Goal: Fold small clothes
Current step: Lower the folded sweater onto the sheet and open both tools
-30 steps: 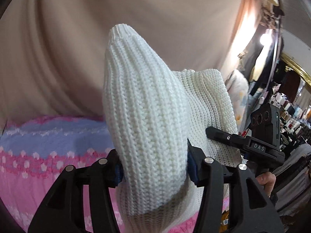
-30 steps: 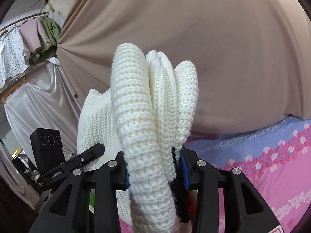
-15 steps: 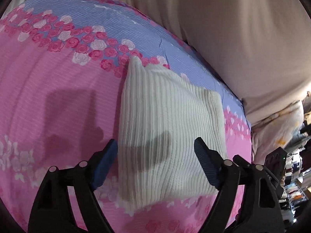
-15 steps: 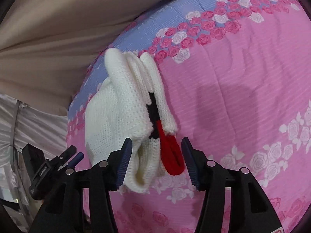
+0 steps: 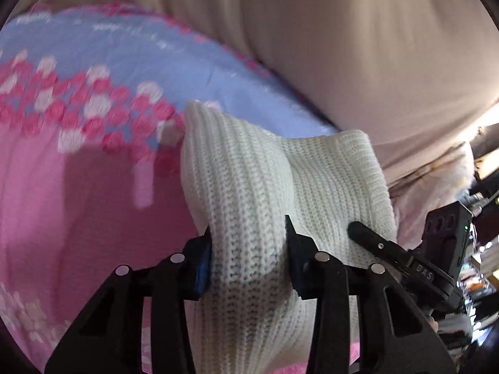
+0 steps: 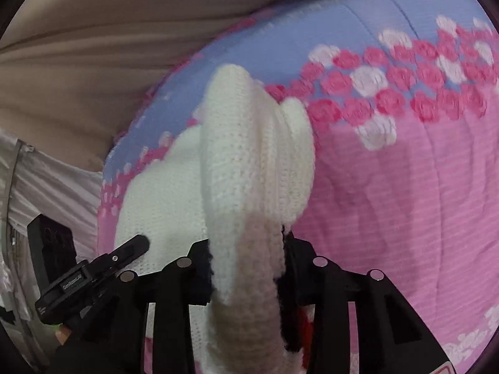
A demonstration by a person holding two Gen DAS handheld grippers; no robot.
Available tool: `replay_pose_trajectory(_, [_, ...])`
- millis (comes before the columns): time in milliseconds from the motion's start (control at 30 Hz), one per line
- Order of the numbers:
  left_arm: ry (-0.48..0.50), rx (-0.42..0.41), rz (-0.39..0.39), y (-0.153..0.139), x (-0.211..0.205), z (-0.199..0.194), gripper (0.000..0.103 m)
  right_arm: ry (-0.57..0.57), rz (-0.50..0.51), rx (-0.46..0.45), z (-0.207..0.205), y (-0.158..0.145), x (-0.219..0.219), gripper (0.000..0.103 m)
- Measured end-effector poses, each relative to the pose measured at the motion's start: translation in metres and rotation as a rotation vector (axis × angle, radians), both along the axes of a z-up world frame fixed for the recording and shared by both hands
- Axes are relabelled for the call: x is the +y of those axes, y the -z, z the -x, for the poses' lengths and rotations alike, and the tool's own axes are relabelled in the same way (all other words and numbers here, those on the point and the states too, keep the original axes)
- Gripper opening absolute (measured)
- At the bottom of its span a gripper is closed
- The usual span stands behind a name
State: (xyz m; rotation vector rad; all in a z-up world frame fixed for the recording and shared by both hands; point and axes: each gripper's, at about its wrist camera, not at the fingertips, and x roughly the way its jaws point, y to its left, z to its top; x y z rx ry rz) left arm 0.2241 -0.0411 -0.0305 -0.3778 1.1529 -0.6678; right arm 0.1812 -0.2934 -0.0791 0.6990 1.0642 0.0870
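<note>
A small white knitted sweater (image 5: 249,187) is held up between both grippers above the pink flowered bedspread (image 5: 78,187). My left gripper (image 5: 248,249) is shut on a bunched fold of it. My right gripper (image 6: 248,258) is shut on several stacked folds of the same sweater (image 6: 249,155); a bit of red and black trim (image 6: 304,327) shows by its right finger. The right gripper's body appears in the left wrist view (image 5: 405,258), and the left gripper's body in the right wrist view (image 6: 93,271).
The bedspread (image 6: 405,187) has a blue band with pink and white roses (image 6: 389,78) along its far side. A beige curtain (image 5: 343,46) hangs behind the bed. White draped cloth (image 6: 46,187) and cluttered shelves (image 5: 480,265) stand beyond the bed's ends.
Half a second ago both grippers stood open over the folded sweater lying on the bed. Now both are shut on it again and it is raised off the bedspread.
</note>
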Motion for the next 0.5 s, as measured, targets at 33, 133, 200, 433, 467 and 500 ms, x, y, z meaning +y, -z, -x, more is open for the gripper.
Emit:
replay_pose_trajectory(33, [-0.007, 0.000, 0.000, 0.001, -0.001, -0.001, 0.041, -0.008, 0.019, -0.051, 0.006, -0.023, 0.003, 0.034])
replay_pose_trajectory(133, [-0.018, 0.021, -0.113, 0.032, -0.015, -0.002, 0.046, 0.003, 0.089, -0.129, 0.025, -0.060, 0.006, 0.039])
replay_pose_trajectory(200, [-0.044, 0.041, -0.243, 0.060, -0.023, 0.001, 0.047, 0.011, 0.122, -0.099, 0.025, -0.046, 0.001, 0.047])
replay_pose_trajectory(433, [-0.090, -0.137, -0.249, 0.005, 0.002, 0.061, 0.065, 0.139, 0.115, -0.036, 0.052, -0.024, -0.029, 0.041])
replay_pose_trajectory(467, [-0.078, -0.154, -0.284, 0.007, 0.000, 0.068, 0.064, 0.121, 0.135, -0.072, 0.063, -0.038, -0.026, 0.041])
replay_pose_trajectory(500, [-0.075, -0.164, -0.320, 0.011, -0.003, 0.074, 0.064, 0.097, 0.137, -0.096, 0.072, -0.050, -0.019, 0.041])
